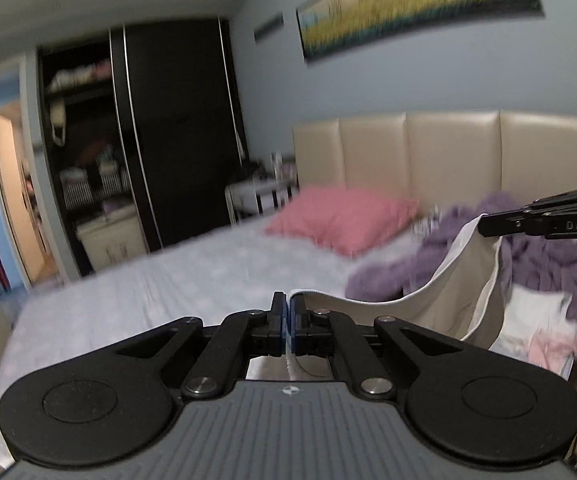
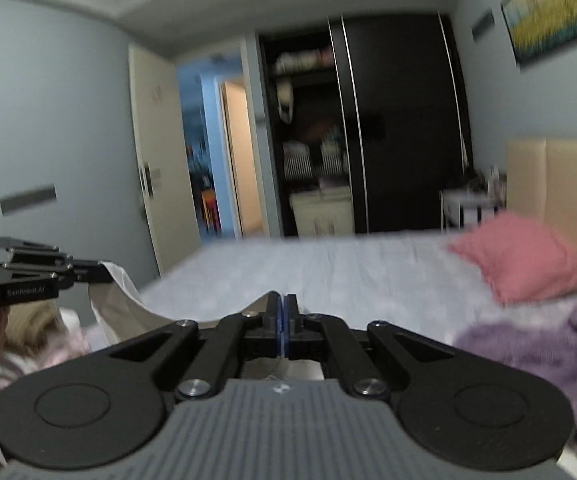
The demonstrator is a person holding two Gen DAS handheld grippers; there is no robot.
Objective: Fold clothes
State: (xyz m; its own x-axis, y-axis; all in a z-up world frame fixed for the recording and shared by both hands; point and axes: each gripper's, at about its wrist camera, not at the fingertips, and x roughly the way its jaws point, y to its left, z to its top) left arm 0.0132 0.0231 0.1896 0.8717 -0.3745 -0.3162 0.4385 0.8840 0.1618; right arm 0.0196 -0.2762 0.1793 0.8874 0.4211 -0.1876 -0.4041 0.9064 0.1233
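Observation:
A cream-beige garment (image 1: 448, 288) hangs in the air above the bed, stretched in a sagging curve between both grippers. My left gripper (image 1: 287, 308) is shut on one end of its hem, and cloth shows between and below the blue pads. My right gripper (image 1: 482, 226) enters from the right edge, shut on the other end. In the right wrist view my right gripper (image 2: 282, 306) is shut on the garment (image 2: 128, 304), whose edge runs left to my left gripper (image 2: 106, 274).
The bed (image 1: 168, 280) has a pale sheet, a pink pillow (image 1: 344, 216) and a beige padded headboard (image 1: 448, 148). A purple knit (image 1: 536, 256) and a pile of light clothes (image 1: 536, 328) lie at its right. A dark wardrobe (image 1: 176, 128) and an open doorway (image 2: 216, 152) stand beyond.

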